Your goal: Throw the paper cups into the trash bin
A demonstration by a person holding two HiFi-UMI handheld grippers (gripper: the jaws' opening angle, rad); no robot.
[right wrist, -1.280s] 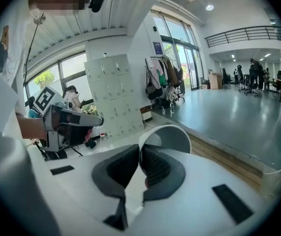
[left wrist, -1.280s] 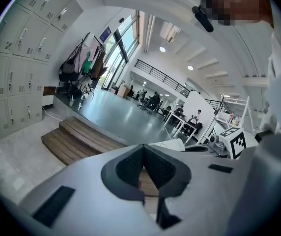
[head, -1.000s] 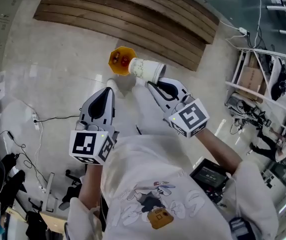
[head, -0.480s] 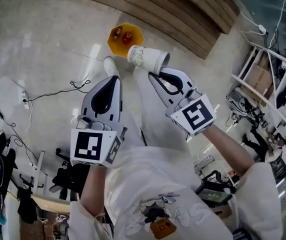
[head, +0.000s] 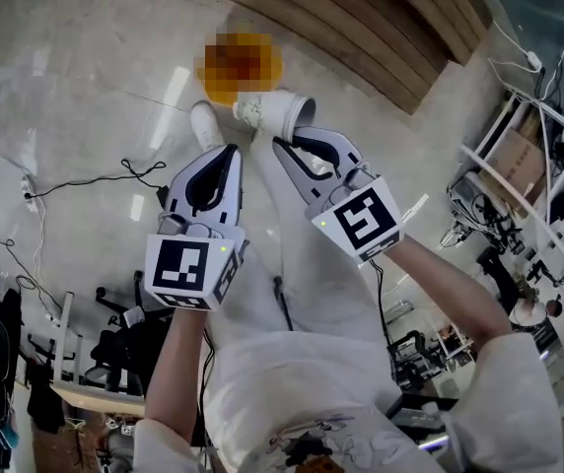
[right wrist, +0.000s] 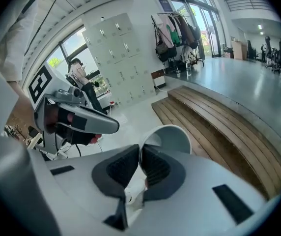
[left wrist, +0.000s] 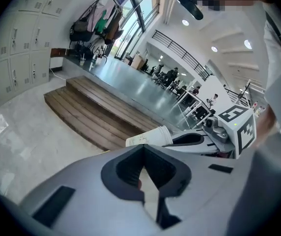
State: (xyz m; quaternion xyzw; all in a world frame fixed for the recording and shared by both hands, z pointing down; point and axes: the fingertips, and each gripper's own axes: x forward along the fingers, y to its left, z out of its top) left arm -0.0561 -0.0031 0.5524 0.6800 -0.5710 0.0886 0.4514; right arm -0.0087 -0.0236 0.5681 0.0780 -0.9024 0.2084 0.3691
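A white paper cup (head: 272, 111) lies on its side in the air, and my right gripper (head: 280, 144) is shut on its rim. In the right gripper view the cup's open mouth (right wrist: 172, 136) stands just past the pinching jaws of this gripper (right wrist: 140, 154). An orange trash bin (head: 240, 67), blurred over, sits on the floor just beyond the cup. My left gripper (head: 231, 151) hangs beside the right one, shut with nothing in it. The left gripper view shows its jaws meeting at the tip (left wrist: 143, 147), with the cup (left wrist: 148, 137) to the right.
Dark wooden steps (head: 361, 18) run across the floor behind the bin. A black cable (head: 124, 177) trails on the pale floor at left. The person's white shoe (head: 203, 124) is below the bin. Metal shelving (head: 538, 166) stands at right, grey lockers (right wrist: 116, 58) at the far wall.
The view has tilted and the bin has slid up and away from the cup in the picture. My right gripper keeps its hold on the cup. The left gripper stays shut alongside.
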